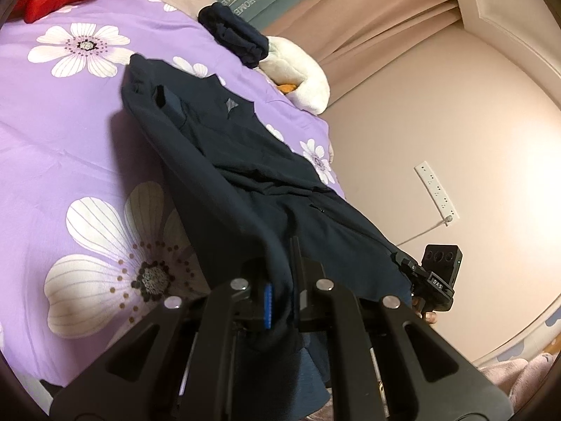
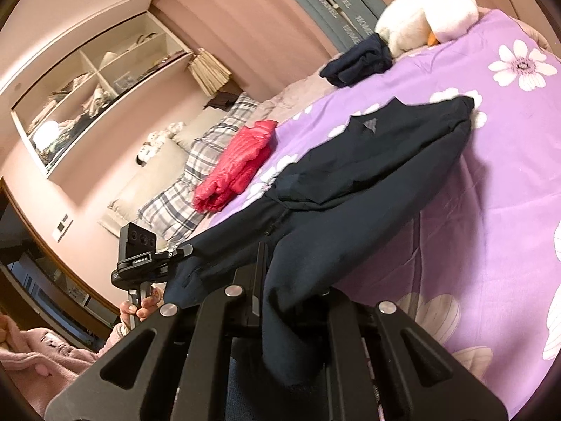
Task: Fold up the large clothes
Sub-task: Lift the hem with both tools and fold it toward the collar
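A dark navy sweatshirt [image 1: 224, 161] stretches away from me across a purple flowered bedspread [image 1: 70, 133], its near hem lifted off the bed and its far end, with a small grey triangle at the neckline, resting on the cover. My left gripper [image 1: 280, 280] is clamped on one corner of that hem, cloth bunched between its fingers; my right gripper [image 2: 280, 280] grips the other corner the same way. The garment's long axis runs straight ahead from both tongs, hem near, collar far, and neither hand looks nearer. I judge the coming fold carries the hem forward toward the collar. Beyond the collar lie a folded dark garment [image 1: 233, 33] and a white plush duck [image 1: 298, 77]; a red puffer jacket [image 2: 235, 165] sits well apart near plaid pillows [image 2: 196, 175].
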A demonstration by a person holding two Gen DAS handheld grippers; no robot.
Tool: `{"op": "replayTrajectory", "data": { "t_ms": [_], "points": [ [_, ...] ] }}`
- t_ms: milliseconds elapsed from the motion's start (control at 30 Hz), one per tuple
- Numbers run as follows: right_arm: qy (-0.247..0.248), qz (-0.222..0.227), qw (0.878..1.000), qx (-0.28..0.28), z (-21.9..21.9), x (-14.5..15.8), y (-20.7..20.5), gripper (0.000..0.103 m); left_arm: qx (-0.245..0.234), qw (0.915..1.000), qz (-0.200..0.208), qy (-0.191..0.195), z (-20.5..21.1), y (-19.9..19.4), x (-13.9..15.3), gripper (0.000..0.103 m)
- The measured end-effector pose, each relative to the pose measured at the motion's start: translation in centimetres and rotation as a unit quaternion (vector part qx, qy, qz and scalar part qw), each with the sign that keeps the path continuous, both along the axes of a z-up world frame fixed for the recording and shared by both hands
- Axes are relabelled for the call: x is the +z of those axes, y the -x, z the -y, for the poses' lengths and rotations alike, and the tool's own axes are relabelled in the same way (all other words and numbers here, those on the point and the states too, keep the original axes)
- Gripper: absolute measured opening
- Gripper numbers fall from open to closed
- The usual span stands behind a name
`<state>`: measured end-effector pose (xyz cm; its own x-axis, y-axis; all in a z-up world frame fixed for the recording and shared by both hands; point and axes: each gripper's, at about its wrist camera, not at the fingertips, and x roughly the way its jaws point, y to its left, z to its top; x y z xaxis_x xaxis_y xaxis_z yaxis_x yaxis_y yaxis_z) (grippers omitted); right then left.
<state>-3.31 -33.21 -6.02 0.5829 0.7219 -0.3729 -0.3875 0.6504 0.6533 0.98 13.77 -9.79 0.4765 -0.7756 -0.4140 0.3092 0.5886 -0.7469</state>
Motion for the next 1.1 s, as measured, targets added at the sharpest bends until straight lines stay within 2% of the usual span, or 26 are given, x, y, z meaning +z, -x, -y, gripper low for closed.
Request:
{"op": "replayTrajectory", "data": {
  "t_ms": [467, 767, 967, 1100],
  "points": [
    [-0.012, 0.061, 0.996, 0.056, -1.1, 4.2, 4.0, 0.009, -0.005, 0.9991, 0.041, 0.010, -0.8, 5.5, 3.2, 0.007],
    [-0.033, 0.105, 0.991, 0.073, -0.1, 6.8, 6.9, 0.009, 0.004, 0.9971, 0.075, 0.013, -1.4, 9.3, 6.6, 0.007],
    [-0.043, 0.129, 0.989, 0.062, 0.6, 7.5, 6.7, 0.009, 0.009, 0.9954, 0.093, 0.019, -1.3, 8.8, 7.7, 0.007],
    [-0.048, 0.111, 0.992, 0.038, 1.2, 7.0, 3.8, 0.009, 0.019, 0.9957, 0.087, 0.024, -1.6, 6.2, 7.3, 0.007]
  ]
}}
